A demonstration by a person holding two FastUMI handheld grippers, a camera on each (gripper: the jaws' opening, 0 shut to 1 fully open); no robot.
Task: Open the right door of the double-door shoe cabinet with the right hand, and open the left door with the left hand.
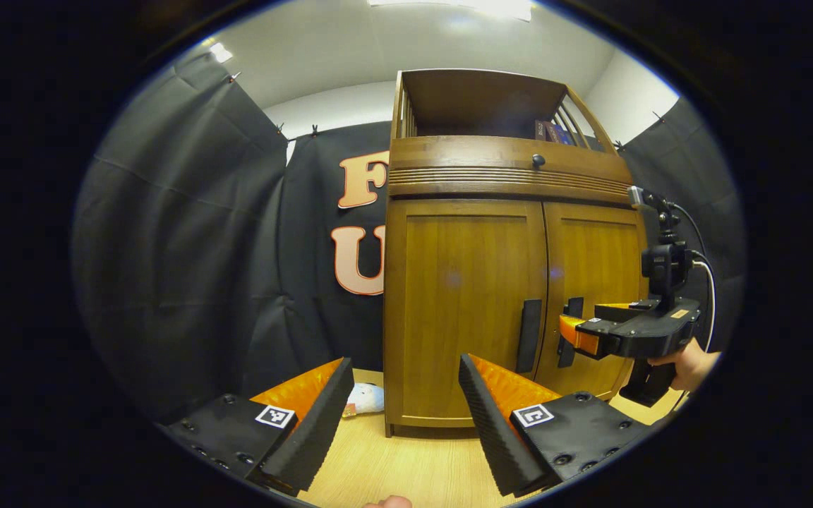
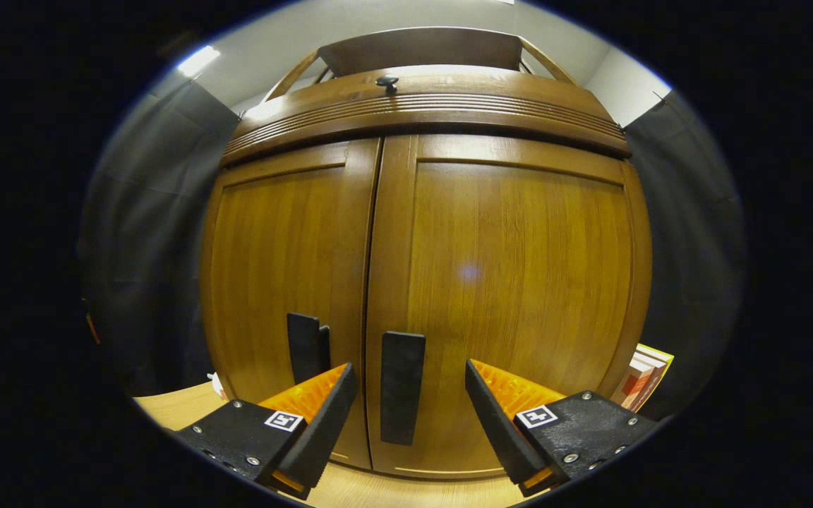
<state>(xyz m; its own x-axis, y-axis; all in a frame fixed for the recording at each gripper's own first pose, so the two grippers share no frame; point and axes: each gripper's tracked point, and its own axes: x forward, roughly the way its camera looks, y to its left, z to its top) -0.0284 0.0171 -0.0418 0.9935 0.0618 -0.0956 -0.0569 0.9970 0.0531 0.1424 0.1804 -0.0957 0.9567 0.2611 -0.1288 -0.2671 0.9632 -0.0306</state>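
Wooden cabinet [image 2: 491,268] doors both shut, lower centre: right gripper [image 2: 410,416], fingers apart, straddles the right handle [image 2: 401,386], needing to clamp and pull; left gripper [image 1: 403,416] waits, fingers apart.

Left gripper [image 1: 401,381]: fingers spread wide apart, nothing between them; held level and pointing forward, in free air.
Left gripper fingers [image 1: 322,423]: both show at the bottom of the left gripper view, splayed outward in a V.
Right gripper [image 2: 406,384]: fingers spread wide apart, not pressing on anything; pointing forward.
Right gripper, seen from the left gripper view [image 1: 576,331]: farther off on the right, body held roughly horizontal.
Person's hand [image 1: 689,367]: wrapped around the right gripper's grip from below.
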